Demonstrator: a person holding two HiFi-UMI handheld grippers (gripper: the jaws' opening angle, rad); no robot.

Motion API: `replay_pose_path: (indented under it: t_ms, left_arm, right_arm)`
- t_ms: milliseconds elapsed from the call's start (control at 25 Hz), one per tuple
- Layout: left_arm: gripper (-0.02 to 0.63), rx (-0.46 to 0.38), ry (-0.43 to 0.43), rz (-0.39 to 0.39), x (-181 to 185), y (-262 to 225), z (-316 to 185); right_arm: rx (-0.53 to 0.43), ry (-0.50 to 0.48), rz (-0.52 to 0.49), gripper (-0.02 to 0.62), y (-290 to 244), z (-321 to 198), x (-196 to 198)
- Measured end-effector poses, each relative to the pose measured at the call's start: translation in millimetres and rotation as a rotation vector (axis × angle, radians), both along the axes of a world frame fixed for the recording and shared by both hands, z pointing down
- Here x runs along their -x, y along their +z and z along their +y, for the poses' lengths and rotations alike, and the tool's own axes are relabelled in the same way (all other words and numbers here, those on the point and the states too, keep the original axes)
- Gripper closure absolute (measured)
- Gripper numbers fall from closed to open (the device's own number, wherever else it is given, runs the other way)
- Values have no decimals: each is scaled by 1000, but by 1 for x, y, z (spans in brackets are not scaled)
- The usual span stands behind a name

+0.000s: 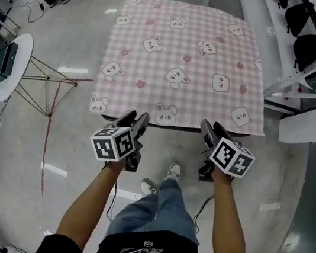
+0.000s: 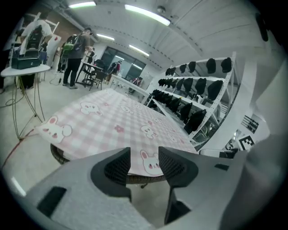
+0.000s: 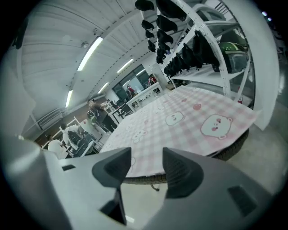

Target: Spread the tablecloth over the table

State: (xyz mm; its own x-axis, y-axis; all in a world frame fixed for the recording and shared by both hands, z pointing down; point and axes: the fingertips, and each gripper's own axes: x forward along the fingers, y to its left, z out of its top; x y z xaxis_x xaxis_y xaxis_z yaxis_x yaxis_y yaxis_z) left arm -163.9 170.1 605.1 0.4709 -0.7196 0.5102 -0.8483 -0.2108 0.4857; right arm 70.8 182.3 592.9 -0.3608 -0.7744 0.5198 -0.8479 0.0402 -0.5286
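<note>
Tablecloth (image 1: pixel 183 67) lies flat, covering the table (image 2: pixel 57 155). We hold left gripper (image 1: pixel 136 115) and right gripper (image 1: pixel 212 126) just off the table's near edge; both pairs of jaws stand apart, gripping nothing.
</note>
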Motion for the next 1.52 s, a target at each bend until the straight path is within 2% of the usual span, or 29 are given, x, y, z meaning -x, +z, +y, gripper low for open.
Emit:
replay_pose_path:
  t_ms: [320,560,760,920,1080,1200,1360,1440,1520]
  left_arm:
    - [402,90,-73,78,4,30,30]
    - [402,147,-176,214,6,43,29]
    - [402,166,-237,287,2,46,22]
    - [402,200,-297,347,1,52,19]
    - [417,208,-342,382,3,54,12]
    - [442,232,-386,400,6,54,9]
    - [543,280,-453,402,12,60,10]
    - [563,290,-465,408,14,63,11]
    - [586,288,-477,427,14,65,13]
  right_arm:
    - [70,80,-48,376,31,33,-20]
    - [96,119,-92,376,42,32,-33]
    - [112,146,-150,376,48,19,-43]
    - [155,195,-235,376,57,14,-51]
    - [198,273,-389,380,62,8,-53]
    - [238,335,-451,408,64,5,-58]
    - [294,404,-443,515,72,8,-65]
    - [308,431,-480,527,75,10,-65]
    - [318,455,-517,568,79,13,-66]
